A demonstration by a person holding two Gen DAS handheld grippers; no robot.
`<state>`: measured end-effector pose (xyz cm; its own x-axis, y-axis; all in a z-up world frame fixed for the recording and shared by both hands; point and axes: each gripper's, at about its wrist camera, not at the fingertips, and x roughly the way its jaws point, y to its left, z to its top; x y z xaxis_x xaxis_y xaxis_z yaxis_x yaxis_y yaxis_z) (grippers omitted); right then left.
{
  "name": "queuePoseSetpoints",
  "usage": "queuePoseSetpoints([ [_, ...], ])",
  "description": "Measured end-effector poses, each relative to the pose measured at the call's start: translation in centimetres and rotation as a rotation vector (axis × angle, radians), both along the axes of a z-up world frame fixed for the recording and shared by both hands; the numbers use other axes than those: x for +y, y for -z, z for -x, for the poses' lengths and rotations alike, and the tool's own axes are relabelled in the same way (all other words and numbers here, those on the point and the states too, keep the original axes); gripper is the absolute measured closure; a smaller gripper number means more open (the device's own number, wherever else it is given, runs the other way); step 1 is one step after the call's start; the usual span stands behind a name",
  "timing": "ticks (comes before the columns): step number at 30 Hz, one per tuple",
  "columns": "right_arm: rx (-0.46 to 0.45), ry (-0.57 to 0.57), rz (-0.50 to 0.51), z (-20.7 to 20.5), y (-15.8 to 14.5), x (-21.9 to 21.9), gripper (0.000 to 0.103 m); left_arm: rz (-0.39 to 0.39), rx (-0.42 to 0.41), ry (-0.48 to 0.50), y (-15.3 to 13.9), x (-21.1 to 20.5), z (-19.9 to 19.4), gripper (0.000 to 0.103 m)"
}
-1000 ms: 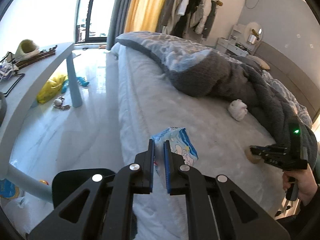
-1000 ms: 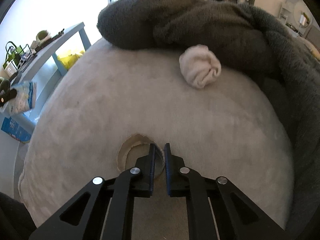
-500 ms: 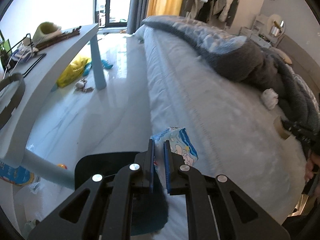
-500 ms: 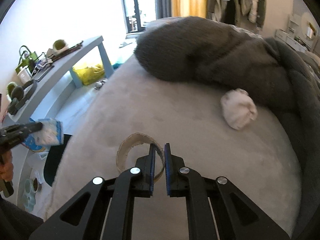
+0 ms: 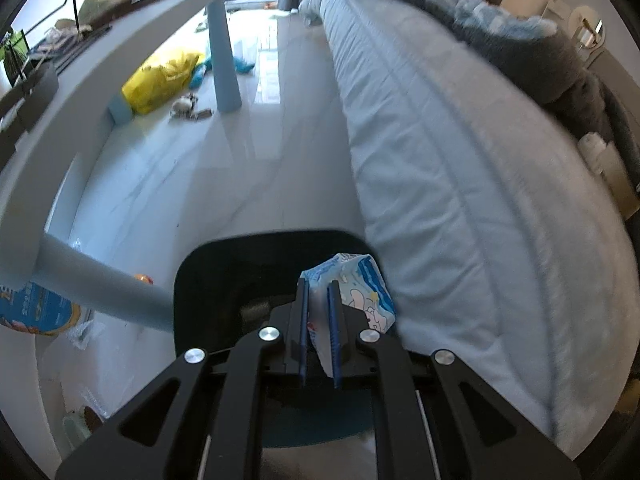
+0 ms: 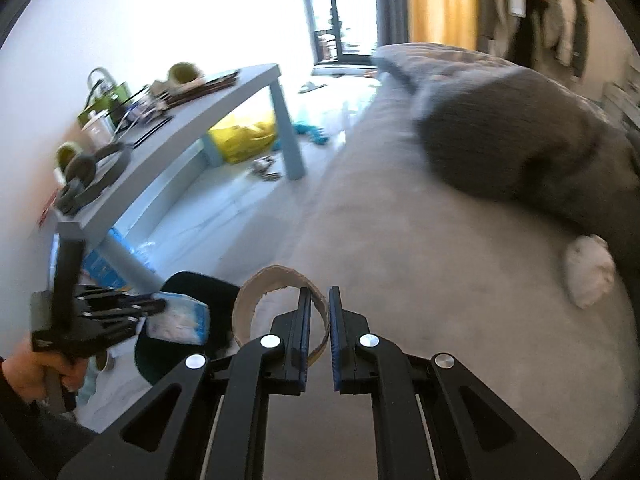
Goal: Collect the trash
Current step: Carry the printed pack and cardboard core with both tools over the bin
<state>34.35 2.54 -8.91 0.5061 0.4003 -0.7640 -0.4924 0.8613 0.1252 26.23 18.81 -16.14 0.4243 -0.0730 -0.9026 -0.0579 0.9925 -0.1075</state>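
Observation:
My left gripper [image 5: 319, 290] is shut on a blue and white tissue packet [image 5: 356, 292], which hangs over the black bin [image 5: 224, 276] on the floor beside the bed. In the right wrist view the same left gripper [image 6: 158, 308] and the tissue packet [image 6: 180, 322] show at lower left above the black bin [image 6: 200, 284], with a hand around the handle. My right gripper [image 6: 319, 292] is shut on the rim of a brown cardboard tape ring [image 6: 256, 304], held in the air above the edge of the bed. A balled white sock [image 6: 588, 272] lies on the bed by the grey blanket.
A grey-blue low table [image 6: 192, 128] stands left of the bed with headphones [image 6: 88, 176] and clutter on top. A yellow bag [image 5: 160, 76] and small items lie on the white floor beneath it. A grey blanket [image 6: 520, 140] covers the far side of the bed [image 5: 460, 160].
The left gripper has swung off the bed and down over the black bin with the packet. The right gripper has lifted the tape ring off the bed and carried it left toward the bed edge.

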Motion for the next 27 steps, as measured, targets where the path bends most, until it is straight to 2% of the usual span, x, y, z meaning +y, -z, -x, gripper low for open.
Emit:
queuePoseSetpoints([
  [7,0.025,-0.082,-0.018,0.4,0.6,5.6,0.094,0.015,0.104,-0.012,3.3,2.0,1.0,0.093],
  [21,0.144,-0.144,-0.067,1.3,3.7,13.9,0.094,0.069,0.273,-0.02,8.1,4.4,2.3,0.092],
  [25,0.154,-0.133,-0.091,1.1,4.2,14.9,0.094,0.076,0.308,-0.014,9.2,5.1,2.8,0.089],
  [27,0.173,-0.118,-0.099,0.9,4.8,15.3,0.094,0.083,0.31,-0.015,9.2,5.3,2.9,0.081],
])
